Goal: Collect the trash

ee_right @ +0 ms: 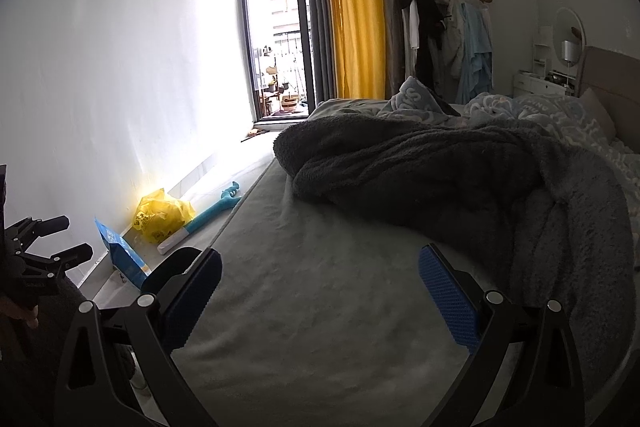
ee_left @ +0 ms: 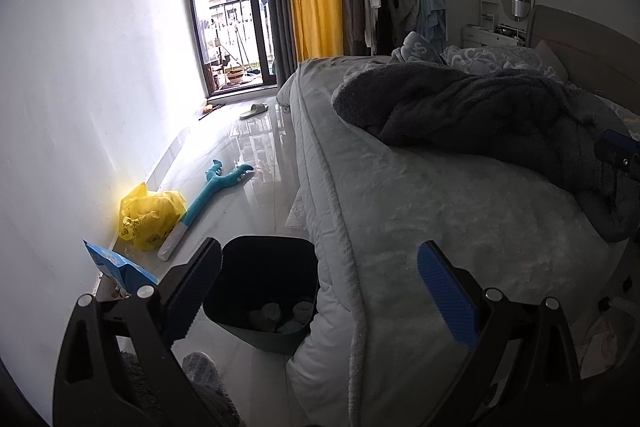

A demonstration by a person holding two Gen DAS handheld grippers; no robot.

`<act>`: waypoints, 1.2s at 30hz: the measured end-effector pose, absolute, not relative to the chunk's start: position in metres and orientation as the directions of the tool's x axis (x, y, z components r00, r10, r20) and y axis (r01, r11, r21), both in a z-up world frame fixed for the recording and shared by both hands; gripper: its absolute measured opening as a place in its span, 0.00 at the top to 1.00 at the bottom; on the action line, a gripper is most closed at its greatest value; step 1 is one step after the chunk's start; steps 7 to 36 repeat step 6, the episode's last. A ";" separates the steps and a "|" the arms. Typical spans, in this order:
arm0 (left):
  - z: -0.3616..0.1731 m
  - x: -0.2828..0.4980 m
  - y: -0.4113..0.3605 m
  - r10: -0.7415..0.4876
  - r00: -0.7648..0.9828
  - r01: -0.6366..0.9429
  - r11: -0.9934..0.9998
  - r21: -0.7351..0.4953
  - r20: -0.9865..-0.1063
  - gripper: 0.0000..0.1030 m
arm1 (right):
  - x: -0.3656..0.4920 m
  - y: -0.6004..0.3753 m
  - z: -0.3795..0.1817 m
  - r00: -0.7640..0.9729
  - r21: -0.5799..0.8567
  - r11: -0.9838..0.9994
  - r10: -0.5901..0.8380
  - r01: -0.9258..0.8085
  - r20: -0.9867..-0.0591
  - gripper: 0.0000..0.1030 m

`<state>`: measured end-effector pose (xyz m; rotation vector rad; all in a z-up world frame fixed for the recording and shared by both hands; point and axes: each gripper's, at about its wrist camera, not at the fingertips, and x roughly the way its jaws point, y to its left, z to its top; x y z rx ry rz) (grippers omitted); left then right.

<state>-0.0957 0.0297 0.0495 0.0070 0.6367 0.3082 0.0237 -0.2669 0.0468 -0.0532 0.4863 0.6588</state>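
A dark bin point(ee_left: 262, 291) stands on the floor beside the bed, with crumpled pale trash point(ee_left: 276, 315) at its bottom. My left gripper point(ee_left: 320, 291) hangs open above the bin and the bed's edge, nothing between its fingers. Against the wall lie a crumpled yellow plastic bag point(ee_left: 150, 217) point(ee_right: 162, 217) and a blue packet point(ee_left: 118, 267) point(ee_right: 124, 257). My right gripper point(ee_right: 320, 291) is open over the grey bed cover, holding nothing. The left gripper point(ee_right: 56, 239) also shows at the far left of the right wrist view.
The bed point(ee_left: 420, 227) fills the right side, with a dark grey blanket point(ee_right: 440, 179) bunched on it. A teal long-handled toy point(ee_left: 212, 199) lies on the glossy floor. A slipper point(ee_left: 254, 110) lies near the balcony door point(ee_left: 232, 7). A clothes rack point(ee_right: 444, 35) stands by the yellow curtain.
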 end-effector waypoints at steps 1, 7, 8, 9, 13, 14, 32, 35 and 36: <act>0.050 -0.096 0.029 0.286 0.760 -0.282 0.954 0.101 -0.583 0.03 | 0.024 -0.267 0.047 0.683 0.102 0.794 0.574 -0.599 -0.451 0.03; 0.050 -0.096 0.026 0.274 0.763 -0.270 0.958 0.096 -0.585 0.03 | 0.025 -0.267 0.046 0.684 0.104 0.795 0.573 -0.597 -0.452 0.03; 0.050 -0.096 0.026 0.274 0.763 -0.270 0.958 0.096 -0.585 0.03 | 0.025 -0.267 0.046 0.684 0.104 0.795 0.573 -0.597 -0.452 0.03; 0.050 -0.096 0.026 0.274 0.763 -0.270 0.958 0.096 -0.585 0.03 | 0.025 -0.267 0.046 0.684 0.104 0.795 0.573 -0.597 -0.452 0.03; 0.050 -0.096 0.026 0.274 0.763 -0.270 0.958 0.096 -0.585 0.03 | 0.025 -0.267 0.046 0.684 0.104 0.795 0.573 -0.597 -0.452 0.03; 0.050 -0.096 0.026 0.274 0.763 -0.270 0.958 0.096 -0.585 0.03 | 0.025 -0.267 0.046 0.684 0.104 0.795 0.573 -0.597 -0.452 0.03; 0.050 -0.096 0.026 0.274 0.763 -0.270 0.958 0.096 -0.585 0.03 | 0.025 -0.267 0.046 0.684 0.104 0.795 0.573 -0.597 -0.452 0.03; 0.050 -0.096 0.026 0.274 0.763 -0.270 0.958 0.096 -0.585 0.03 | 0.025 -0.267 0.046 0.684 0.104 0.795 0.573 -0.597 -0.452 0.03; 0.050 -0.096 0.026 0.274 0.763 -0.270 0.958 0.096 -0.585 0.03 | 0.025 -0.267 0.046 0.684 0.104 0.795 0.573 -0.597 -0.452 0.03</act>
